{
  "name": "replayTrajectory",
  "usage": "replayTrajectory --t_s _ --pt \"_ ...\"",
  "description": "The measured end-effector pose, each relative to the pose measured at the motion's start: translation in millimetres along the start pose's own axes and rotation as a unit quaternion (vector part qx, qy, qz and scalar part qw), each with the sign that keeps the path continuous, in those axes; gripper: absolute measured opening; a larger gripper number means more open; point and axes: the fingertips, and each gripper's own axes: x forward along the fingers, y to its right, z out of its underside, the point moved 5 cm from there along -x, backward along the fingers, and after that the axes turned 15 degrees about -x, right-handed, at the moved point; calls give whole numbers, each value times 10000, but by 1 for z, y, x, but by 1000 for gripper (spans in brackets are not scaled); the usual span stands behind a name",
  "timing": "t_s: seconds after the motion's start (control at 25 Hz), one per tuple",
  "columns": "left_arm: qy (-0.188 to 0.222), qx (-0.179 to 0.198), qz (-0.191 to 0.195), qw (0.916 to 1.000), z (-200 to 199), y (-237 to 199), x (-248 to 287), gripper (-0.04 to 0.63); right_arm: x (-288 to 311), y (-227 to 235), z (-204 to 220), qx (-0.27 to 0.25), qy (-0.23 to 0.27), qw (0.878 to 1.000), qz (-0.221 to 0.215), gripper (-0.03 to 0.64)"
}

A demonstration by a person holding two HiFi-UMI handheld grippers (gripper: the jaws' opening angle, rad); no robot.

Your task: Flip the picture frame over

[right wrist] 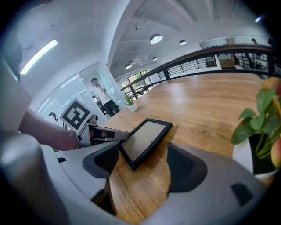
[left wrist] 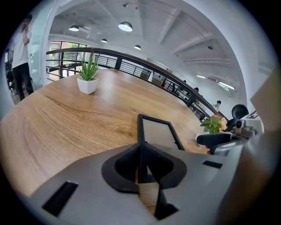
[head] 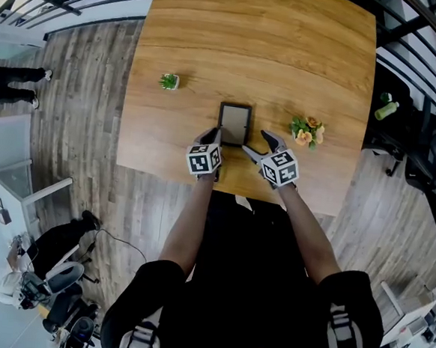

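**Left clamps the frame, right stands open**

Head view: 1 table [head: 251,44], 1 picture frame [head: 234,124], 2 potted plants, 2 grippers. The frame sits toward the table's near edge, about mid-width. The left gripper [head: 215,137] is at its near left corner and the right gripper [head: 255,146] is just beside its near right corner. The small green plant [head: 169,81] stands well apart to the left. The flower pot [head: 307,131] stands near on the right, clear of the frame. Beyond the frame there is a wide stretch of bare wood to the far edge.

Left gripper view: the left gripper [left wrist: 141,165] has its jaws nearly together, pads pressed on the left edge of the picture frame [left wrist: 156,132]. The frame runs away from the jaws over the table [left wrist: 66,118]. The small green plant [left wrist: 88,74] is far off left, and the flower pot [left wrist: 213,125] shows at right behind the right gripper [left wrist: 219,139]. That is 2 plants again, and both stand apart from the frame.

Right gripper view: the right gripper [right wrist: 144,169] has its jaws wide apart and grips nothing. The near corner of the picture frame [right wrist: 145,140] lies between them, closer to the left-hand jaw, and neither pad presses on it. The left gripper [right wrist: 109,134] holds the frame's far side. The flower pot [right wrist: 259,127] crowds the right margin, with open table [right wrist: 210,101] ahead.
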Motion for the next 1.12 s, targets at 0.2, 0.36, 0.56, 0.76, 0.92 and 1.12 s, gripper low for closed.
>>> replayTrajectory --t_s 0.2,0.36,0.56,0.76,0.92,1.12 --pt "74 -12 111 9999 -2 6 -7 58 -3 0 3 26 -49 10000 -62 344" --pt "187 -45 187 9996 -2 12 -16 57 -5 -4 5 145 5 9998 -163 334" --pt "439 -125 247 9987 -8 21 -31 57 -6 -3 4 656 348 9969 -271 314" --pt "719 -173 330 9967 -13 27 -45 57 -3 -6 1 1392 775 9857 -552 295" --pt "893 -196 417 9949 -13 36 -56 57 -5 -6 -4 2222 1213 9641 -802 268" --pt "964 -171 437 9942 -6 45 -64 57 -14 -9 -6 2652 1477 9466 -1089 189"
